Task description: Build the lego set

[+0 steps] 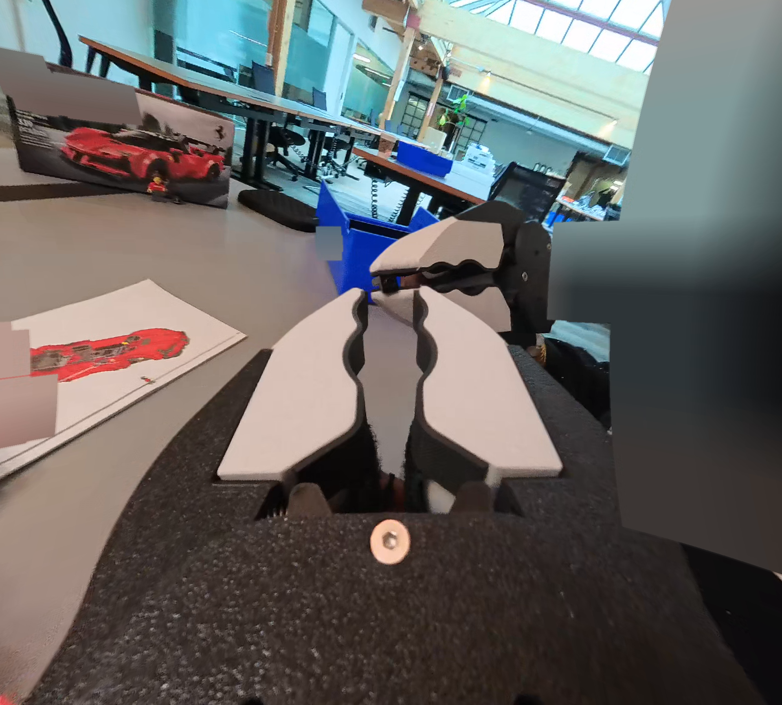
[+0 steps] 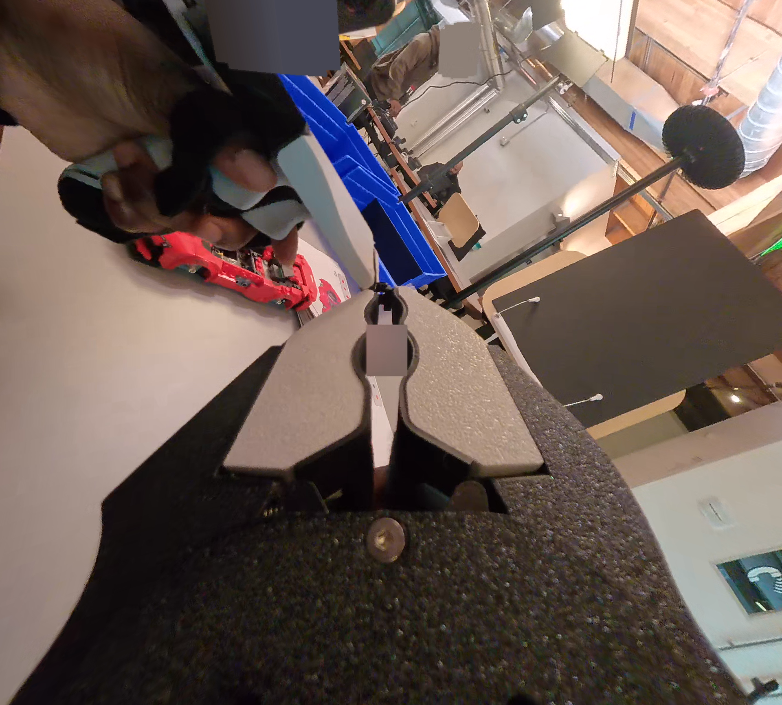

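Red car (image 2: pixel 228 269) at nine o'clock on the table, body largely built, engine bay looking unfinished (more bricks to go, likely); left gripper (image 1: pixel 389 295) spread apart and empty; right gripper (image 2: pixel 383 295) pinched on a tiny black piece (image 2: pixel 383 289) at centre.

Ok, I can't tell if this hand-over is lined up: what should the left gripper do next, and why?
Probably ease the left gripper forward a touch. Its jaws stand open, and the small black piece, pinched at the tip of the right gripper, sits just beyond its fingertips, roughly in line with the gap. Closing now would likely miss it.
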Motion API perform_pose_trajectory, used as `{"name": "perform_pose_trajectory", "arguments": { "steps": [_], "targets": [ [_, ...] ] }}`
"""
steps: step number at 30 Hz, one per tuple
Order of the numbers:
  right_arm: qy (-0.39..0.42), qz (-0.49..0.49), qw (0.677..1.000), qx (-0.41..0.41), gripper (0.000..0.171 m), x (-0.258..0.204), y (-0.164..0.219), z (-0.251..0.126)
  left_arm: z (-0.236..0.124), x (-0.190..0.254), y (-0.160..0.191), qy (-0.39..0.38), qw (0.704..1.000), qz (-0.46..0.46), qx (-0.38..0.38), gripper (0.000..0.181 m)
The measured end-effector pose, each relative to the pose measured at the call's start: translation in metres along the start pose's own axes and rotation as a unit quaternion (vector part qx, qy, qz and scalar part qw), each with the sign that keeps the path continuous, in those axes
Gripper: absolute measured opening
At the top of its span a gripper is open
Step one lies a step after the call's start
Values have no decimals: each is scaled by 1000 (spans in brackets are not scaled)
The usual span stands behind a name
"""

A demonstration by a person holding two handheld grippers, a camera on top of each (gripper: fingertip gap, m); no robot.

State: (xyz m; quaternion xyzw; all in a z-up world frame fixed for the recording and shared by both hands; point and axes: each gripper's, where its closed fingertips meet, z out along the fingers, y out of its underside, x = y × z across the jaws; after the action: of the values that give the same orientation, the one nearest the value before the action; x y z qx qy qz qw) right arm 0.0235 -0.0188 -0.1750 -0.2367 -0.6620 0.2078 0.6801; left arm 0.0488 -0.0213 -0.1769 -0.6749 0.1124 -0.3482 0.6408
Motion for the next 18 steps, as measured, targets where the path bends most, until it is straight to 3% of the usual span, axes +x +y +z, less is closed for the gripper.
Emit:
{"name": "perform_pose_trajectory", "arguments": {
  "steps": [7,10,14,18],
  "targets": [
    [-23,-39,999,-4,6,-9,-3,1,-3,0,1,21,1000,-13,6,8],
    [-44,25,998,23,9,-9,-6,0,-7,3,-1,51,998,-37,17,7],
    [-93,163,977,99,14,0,-18,-8,-19,9,-13,135,977,-147,68,7],
    [-104,128,981,101,14,-2,-23,-2,-22,9,-16,155,966,-190,80,7]
  ]
}}
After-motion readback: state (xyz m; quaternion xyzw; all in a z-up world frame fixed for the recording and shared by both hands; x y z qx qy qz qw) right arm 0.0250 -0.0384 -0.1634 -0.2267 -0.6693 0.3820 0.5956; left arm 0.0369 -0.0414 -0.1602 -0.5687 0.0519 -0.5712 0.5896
